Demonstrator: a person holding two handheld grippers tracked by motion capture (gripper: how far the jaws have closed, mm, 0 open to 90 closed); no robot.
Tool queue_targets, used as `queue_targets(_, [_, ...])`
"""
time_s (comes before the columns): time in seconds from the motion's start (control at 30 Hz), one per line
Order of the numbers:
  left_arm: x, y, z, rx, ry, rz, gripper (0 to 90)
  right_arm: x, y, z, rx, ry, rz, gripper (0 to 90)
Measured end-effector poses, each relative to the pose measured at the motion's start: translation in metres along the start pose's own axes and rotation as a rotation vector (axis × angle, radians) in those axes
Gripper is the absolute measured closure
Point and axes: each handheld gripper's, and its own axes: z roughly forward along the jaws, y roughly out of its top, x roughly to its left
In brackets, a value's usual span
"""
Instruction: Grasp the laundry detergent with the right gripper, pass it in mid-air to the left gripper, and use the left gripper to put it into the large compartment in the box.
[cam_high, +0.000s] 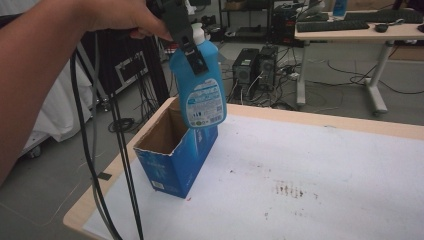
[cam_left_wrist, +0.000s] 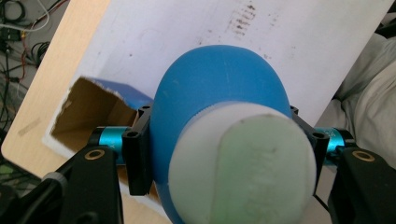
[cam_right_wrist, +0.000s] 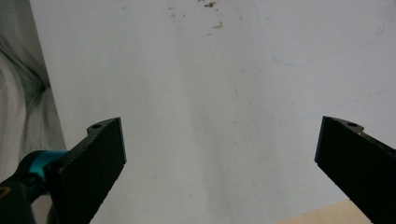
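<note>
Blue bottle (cam_high: 202, 87) aloft over open blue box (cam_high: 172, 155), near-left table (cam_high: 320, 165) corner.
Left hand-held gripper (cam_high: 192, 47) clenched on the bottle's neck; whether going in or coming out, can't tell. Left gripper view adds white cap (cam_left_wrist: 240, 163). Right hand-held gripper (cam_right_wrist: 219, 154) released, jaws wide, nothing between, above bare white tabletop.

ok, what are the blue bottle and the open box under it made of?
Blue bottle: looks like smooth, slightly glossy plastic, judging by its moulded rounded shoulder; it has a white, probably plastic, cap and a printed label. Box: cardboard, given the raw brown inside, torn top edge and blue printed outside that looks slightly glossy.
</note>
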Motion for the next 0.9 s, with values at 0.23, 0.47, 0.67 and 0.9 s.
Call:
queue_targets(0.23, [0.008,-0.026,-0.009,0.011,0.019,-0.043,37.9,-0.001,-0.006,0.0,0.038,-0.012,0.023,1.2])
queue_targets(0.47, [0.015,-0.046,-0.01,0.014,0.045,-0.072,37.9,-0.002,-0.005,0.003,0.073,0.008,0.03,1.2])
queue_targets(0.67, [0.023,-0.059,0.002,0.02,0.05,-0.084,37.9,-0.004,-0.006,0.009,0.106,0.035,0.052,1.2])
queue_targets(0.9, [0.032,-0.071,0.018,0.026,0.046,-0.099,37.9,-0.004,-0.006,0.01,0.094,0.032,0.055,1.2])
